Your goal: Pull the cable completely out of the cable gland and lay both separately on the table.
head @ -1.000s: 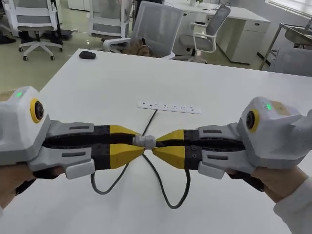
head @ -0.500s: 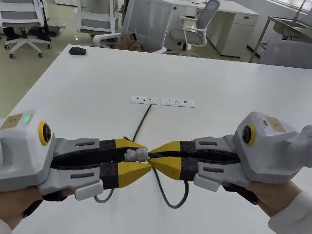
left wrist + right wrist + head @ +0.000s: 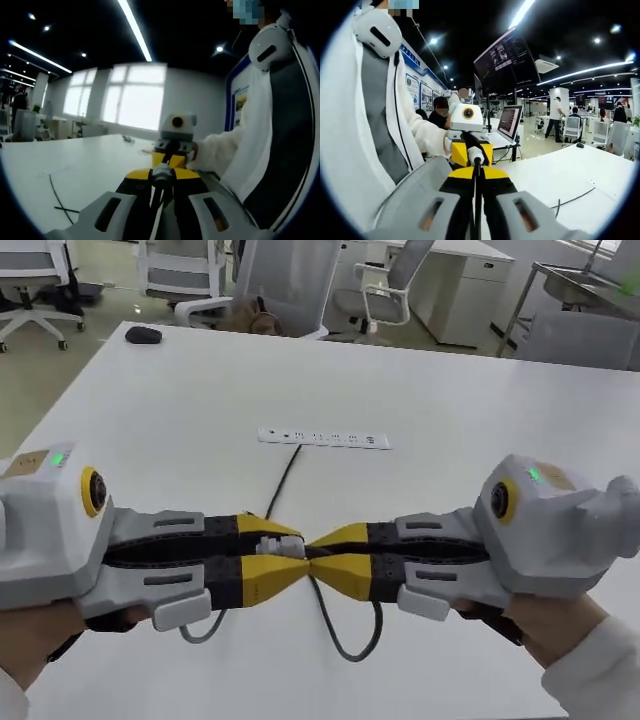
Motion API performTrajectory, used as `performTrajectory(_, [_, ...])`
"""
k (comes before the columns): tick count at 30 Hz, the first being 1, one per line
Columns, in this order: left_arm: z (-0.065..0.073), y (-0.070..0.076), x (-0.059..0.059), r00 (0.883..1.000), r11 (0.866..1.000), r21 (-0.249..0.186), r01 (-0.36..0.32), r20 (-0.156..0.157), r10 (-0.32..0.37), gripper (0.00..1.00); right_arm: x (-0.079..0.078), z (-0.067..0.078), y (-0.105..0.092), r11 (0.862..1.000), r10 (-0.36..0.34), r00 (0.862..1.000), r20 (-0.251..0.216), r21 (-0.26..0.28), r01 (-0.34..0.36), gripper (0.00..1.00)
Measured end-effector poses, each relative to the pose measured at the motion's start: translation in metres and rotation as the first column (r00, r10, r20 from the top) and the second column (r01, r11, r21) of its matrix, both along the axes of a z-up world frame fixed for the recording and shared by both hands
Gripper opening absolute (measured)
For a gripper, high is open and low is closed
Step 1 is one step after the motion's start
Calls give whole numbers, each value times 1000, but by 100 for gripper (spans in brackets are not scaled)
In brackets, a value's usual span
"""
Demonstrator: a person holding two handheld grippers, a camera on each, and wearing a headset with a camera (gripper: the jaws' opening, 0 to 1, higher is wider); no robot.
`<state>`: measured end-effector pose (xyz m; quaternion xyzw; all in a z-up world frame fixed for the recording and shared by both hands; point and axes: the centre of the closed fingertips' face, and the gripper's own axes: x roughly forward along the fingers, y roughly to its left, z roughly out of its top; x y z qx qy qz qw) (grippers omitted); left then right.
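Note:
In the head view my left gripper [image 3: 292,551] is shut on the small grey cable gland [image 3: 272,546], held between its yellow jaws. My right gripper [image 3: 326,559] meets it tip to tip and is shut on the dark cable [image 3: 350,645] just beside the gland. The cable hangs down in loops onto the white table [image 3: 430,420]. The left gripper view shows the gland [image 3: 161,173] between the jaws, with the right gripper [image 3: 175,131] facing it. In the right gripper view the cable [image 3: 477,176] runs along the jaws to the gland [image 3: 475,154].
A white power strip [image 3: 322,438] lies on the table beyond the grippers, with a dark cord [image 3: 284,478] running toward them. A black mouse [image 3: 143,335] sits at the far left corner. Office chairs [image 3: 290,280] and desks stand behind the table.
The head camera has tipped down and the table has shifted in view. The two grippers have drawn closer, tip to tip, and the gland sits farther back in the left jaws.

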<state>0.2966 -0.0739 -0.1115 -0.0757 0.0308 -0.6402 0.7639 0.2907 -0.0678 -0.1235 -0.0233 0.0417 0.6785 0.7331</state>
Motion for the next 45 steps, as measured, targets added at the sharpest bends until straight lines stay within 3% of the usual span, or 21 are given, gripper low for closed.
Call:
performTrajectory(3, [-3,1,-1,1000,1000,2,0,-11,0,17,-2,-5,2,1000,7,1000,24,-30,-6,2])
performTrajectory(6, [-6,4,-5,1000,1000,9,-14,0,14,17,-4,-10,4,998,22,997,71,-63,-18,2])
performTrajectory(10, [-6,13,-5,999,999,-27,-30,-24,29,17,-4,-19,7,994,24,994,102,-106,-13,2])
performTrajectory(16, [-6,24,-3,999,999,-12,-36,-19,36,17,0,-32,2,990,-9,994,110,-142,25,2])
performTrajectory(24, [-9,33,-2,999,999,15,-42,-14,43,17,8,-56,-8,972,-29,992,121,-229,57,2])
performTrajectory(27, [-10,36,-1,999,999,17,-51,-18,51,17,11,-67,-15,960,-39,992,116,-271,69,2])
performTrajectory(32, [-9,35,-3,998,998,16,-53,-21,53,17,12,-74,-25,951,-59,993,100,-296,86,2])
performTrajectory(35, [-9,35,-3,998,998,20,-56,-18,57,17,12,-83,-30,936,-61,993,97,-340,91,2])
performTrajectory(40, [-7,32,-2,997,997,27,-69,-24,70,17,15,-81,-33,934,-82,993,82,-340,106,2])
performTrajectory(42, [-7,30,0,996,996,33,-77,-30,78,17,14,-81,-34,931,-86,996,39,-353,94,2])
performTrajectory(45, [-12,27,5,995,992,78,-99,-13,100,17,15,-83,-38,926,-93,995,18,-366,93,2])
